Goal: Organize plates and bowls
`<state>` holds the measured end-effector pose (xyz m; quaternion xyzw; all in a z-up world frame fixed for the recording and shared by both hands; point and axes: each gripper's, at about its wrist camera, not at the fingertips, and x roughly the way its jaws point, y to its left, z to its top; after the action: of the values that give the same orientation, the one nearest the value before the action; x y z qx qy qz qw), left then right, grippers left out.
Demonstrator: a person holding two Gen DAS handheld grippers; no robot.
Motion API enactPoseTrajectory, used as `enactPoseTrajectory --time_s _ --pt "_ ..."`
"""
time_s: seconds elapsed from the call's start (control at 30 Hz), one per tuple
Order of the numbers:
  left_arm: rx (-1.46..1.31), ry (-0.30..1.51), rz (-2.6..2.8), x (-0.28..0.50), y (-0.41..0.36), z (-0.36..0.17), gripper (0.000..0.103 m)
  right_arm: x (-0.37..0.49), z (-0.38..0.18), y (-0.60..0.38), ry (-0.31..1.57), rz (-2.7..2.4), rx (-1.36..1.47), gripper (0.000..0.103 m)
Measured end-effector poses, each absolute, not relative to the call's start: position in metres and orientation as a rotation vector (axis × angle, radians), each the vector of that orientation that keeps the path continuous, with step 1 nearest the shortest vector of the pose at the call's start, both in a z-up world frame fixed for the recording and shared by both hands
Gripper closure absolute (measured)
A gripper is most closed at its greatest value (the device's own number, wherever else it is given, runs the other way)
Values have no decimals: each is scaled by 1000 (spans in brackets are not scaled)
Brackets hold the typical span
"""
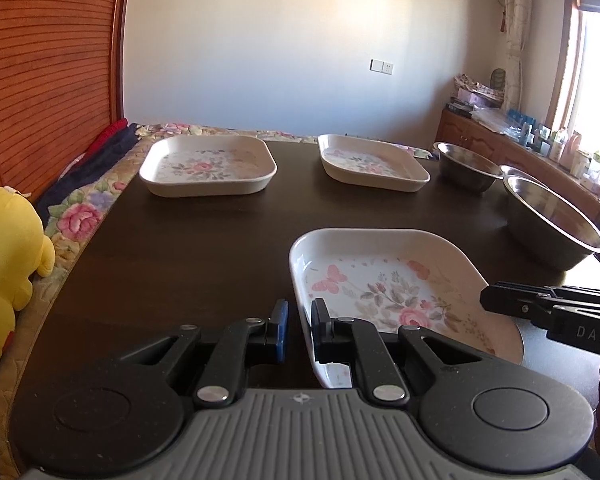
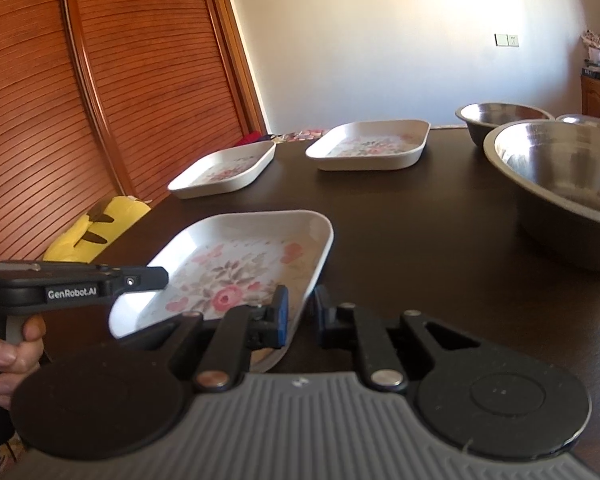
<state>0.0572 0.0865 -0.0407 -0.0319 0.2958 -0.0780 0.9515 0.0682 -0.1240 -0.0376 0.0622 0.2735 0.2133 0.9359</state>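
Observation:
A square white plate with a pink flower print (image 1: 384,280) (image 2: 236,264) lies near the front of the dark table (image 1: 204,236) (image 2: 420,236). My left gripper (image 1: 300,330) straddles its left rim, one finger outside and one inside, with gaps showing. My right gripper (image 2: 300,314) straddles its right rim the same way. Two more flowered plates (image 1: 208,166) (image 1: 374,162) sit apart at the far side; they also show in the right wrist view (image 2: 224,170) (image 2: 370,144). Three steel bowls (image 1: 466,164) (image 1: 552,224) (image 2: 500,120) (image 2: 564,180) stand at the right, one mostly hidden.
A yellow plush toy (image 1: 4,256) (image 2: 96,232) lies on the flowered bedding (image 1: 80,216) left of the table. A slatted wooden door (image 2: 100,100) stands behind it. A cluttered sideboard (image 1: 540,148) runs under the window at the right.

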Motion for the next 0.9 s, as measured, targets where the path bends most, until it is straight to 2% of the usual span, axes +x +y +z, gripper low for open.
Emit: enactPoseTrajectory --time_s 0.3,0.43,0.57,0.67,0.7,0.73,0.8,0.9 --pt "-40 566 -137 51 89 -28 85 65 -28 -132 509 403 129 88" --pt "-29 555 -140 49 86 -23 78 62 -21 -134 484 401 130 87" --pt "-9 548 -146 48 81 -20 63 61 -16 -133 468 406 130 87" --pt "-8 545 -150 47 80 -18 57 60 -14 -133 462 409 130 86" --pt "-6 544 -152 47 80 -17 55 60 -14 -133 460 411 130 84" --pt "-1 543 -154 47 80 -17 53 60 -13 -133 457 412 130 75" --pt "8 541 -157 47 79 -16 51 59 -11 -132 450 411 127 65" --pt "19 538 -155 50 79 -13 47 59 -9 -131 448 414 121 64"
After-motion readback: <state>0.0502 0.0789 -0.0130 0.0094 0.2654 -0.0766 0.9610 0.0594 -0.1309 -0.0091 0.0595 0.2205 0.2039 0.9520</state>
